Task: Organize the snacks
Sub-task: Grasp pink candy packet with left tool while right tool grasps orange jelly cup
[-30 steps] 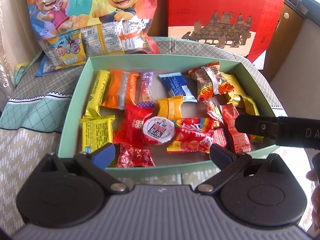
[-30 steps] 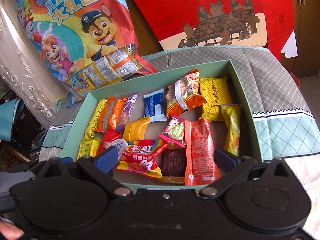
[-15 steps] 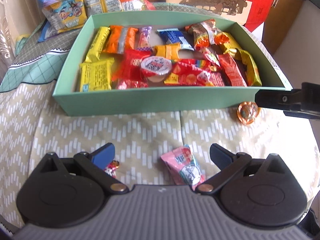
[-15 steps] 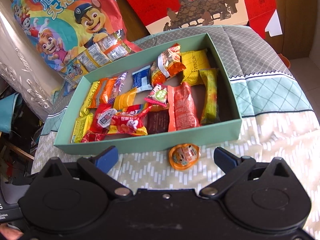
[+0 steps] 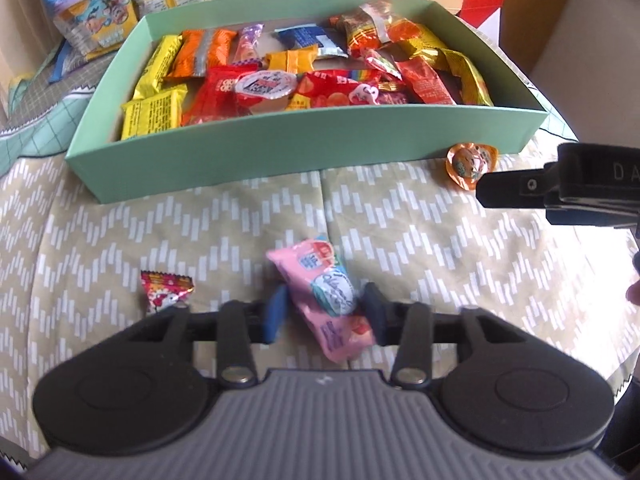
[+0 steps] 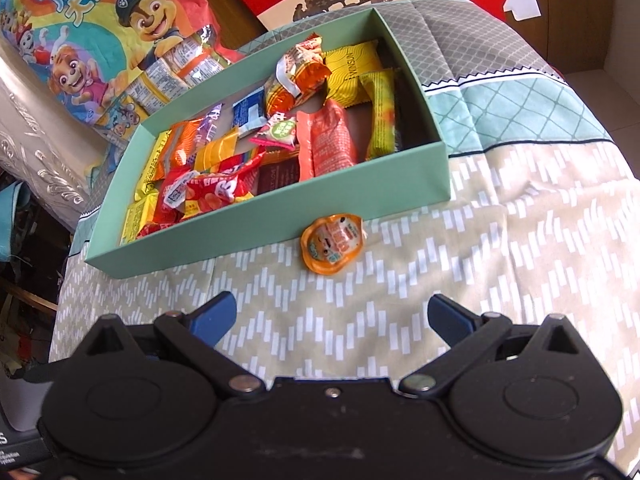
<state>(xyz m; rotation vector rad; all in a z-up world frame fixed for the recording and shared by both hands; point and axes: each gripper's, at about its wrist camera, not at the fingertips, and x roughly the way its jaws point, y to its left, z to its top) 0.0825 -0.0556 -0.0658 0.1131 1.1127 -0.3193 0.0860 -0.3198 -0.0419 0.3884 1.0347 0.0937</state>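
- My left gripper is nearest; its jaws are closing with the pink packet between them; the pads sit at the packet's sides, but I cannot tell if they press yet; the packet lies on the cloth, well in front of the box
- A small red candy lies loose on the cloth, left of the pink packet and also in front of the box; nothing holds it
- My right gripper has its fingers spread wide and holds nothing; it is over the cloth in front of the box
- The orange cup lies just ahead of my right gripper, right against the box's front wall, outside it
- The box is already well filled with wrapped snacks; so I judge most of the sorting done
- Left to do, by my reckoning: three loose pieces to put into the box, the pink packet first
- Behind the box a cartoon bag leans with more packets showing; whether those belong in the box I cannot say
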